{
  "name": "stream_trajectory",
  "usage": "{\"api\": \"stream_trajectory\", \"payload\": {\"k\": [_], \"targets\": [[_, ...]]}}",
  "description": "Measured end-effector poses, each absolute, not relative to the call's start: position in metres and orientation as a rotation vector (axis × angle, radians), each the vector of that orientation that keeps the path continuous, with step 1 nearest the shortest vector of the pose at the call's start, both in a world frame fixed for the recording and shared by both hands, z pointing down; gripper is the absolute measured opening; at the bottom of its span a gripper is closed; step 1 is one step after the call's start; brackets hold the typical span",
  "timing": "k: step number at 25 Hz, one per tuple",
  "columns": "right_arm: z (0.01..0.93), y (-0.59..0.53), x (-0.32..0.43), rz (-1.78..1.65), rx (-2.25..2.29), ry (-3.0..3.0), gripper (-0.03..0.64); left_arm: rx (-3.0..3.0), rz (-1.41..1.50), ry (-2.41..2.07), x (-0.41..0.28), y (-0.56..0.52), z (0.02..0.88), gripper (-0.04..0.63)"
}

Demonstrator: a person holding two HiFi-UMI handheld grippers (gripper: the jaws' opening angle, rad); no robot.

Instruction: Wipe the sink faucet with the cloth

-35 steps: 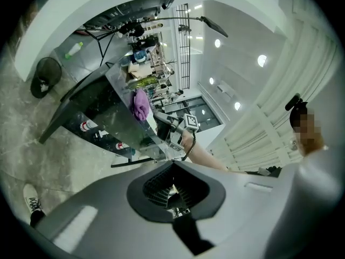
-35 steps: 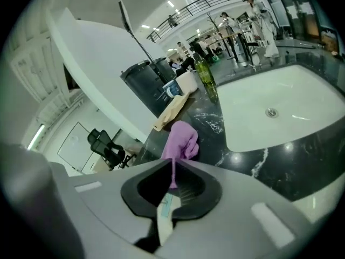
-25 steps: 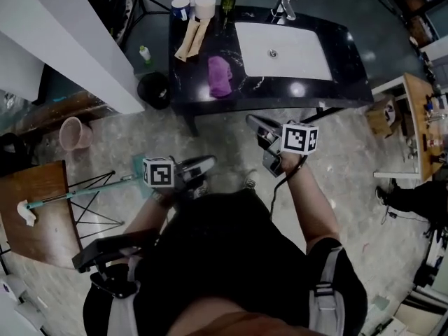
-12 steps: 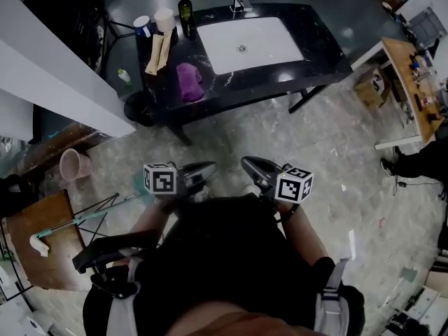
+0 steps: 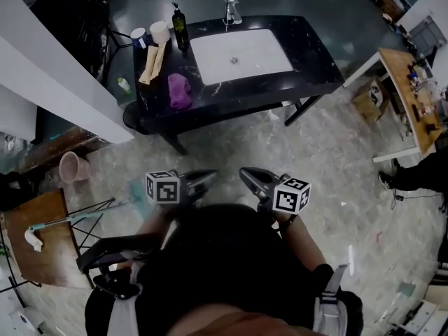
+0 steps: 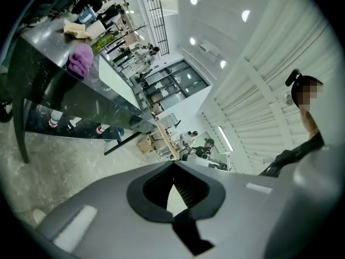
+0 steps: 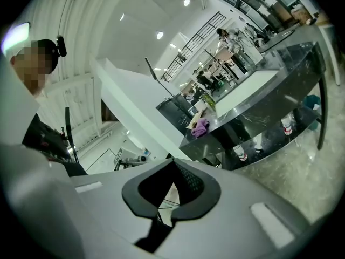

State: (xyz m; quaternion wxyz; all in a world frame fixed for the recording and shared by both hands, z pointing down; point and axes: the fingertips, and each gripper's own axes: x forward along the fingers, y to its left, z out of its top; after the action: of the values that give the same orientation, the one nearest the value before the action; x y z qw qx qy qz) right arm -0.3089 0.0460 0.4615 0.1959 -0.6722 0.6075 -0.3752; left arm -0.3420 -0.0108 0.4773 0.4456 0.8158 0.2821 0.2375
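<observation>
A purple cloth (image 5: 178, 89) lies bunched on the black counter (image 5: 308, 54), left of the white sink basin (image 5: 238, 54). The chrome faucet (image 5: 229, 9) stands at the basin's far edge. Both grippers are held close to the person's body, well short of the counter, over the floor. My left gripper (image 5: 212, 176) is shut with nothing in it, and so is my right gripper (image 5: 245, 173). In the left gripper view the cloth (image 6: 81, 58) shows far off at upper left beyond the shut gripper (image 6: 173, 163). In the right gripper view the cloth (image 7: 200, 126) sits on the distant counter past the shut gripper (image 7: 173, 162).
A dark soap bottle (image 5: 180, 19), two cups (image 5: 159, 30) and a tan folded towel (image 5: 152, 63) stand at the counter's left end. A black bin (image 5: 136, 117) and a pink bucket (image 5: 72, 166) stand on the floor. A wooden table (image 5: 413, 96) is at right.
The counter has slid farther away and to the left in the head view. Both grippers have drawn in toward the body and closer together. Their jaws stayed shut.
</observation>
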Motion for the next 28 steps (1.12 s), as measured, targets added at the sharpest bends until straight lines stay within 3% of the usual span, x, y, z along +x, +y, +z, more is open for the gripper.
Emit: {"api": "stream_trajectory", "payload": {"k": [28], "targets": [[0.468, 0.047, -0.302, -1.084, -1.831, 1.781, 0.012, 2.091, 0.649, 0.697, -0.335, 0.009, 0.481, 0.001]]}}
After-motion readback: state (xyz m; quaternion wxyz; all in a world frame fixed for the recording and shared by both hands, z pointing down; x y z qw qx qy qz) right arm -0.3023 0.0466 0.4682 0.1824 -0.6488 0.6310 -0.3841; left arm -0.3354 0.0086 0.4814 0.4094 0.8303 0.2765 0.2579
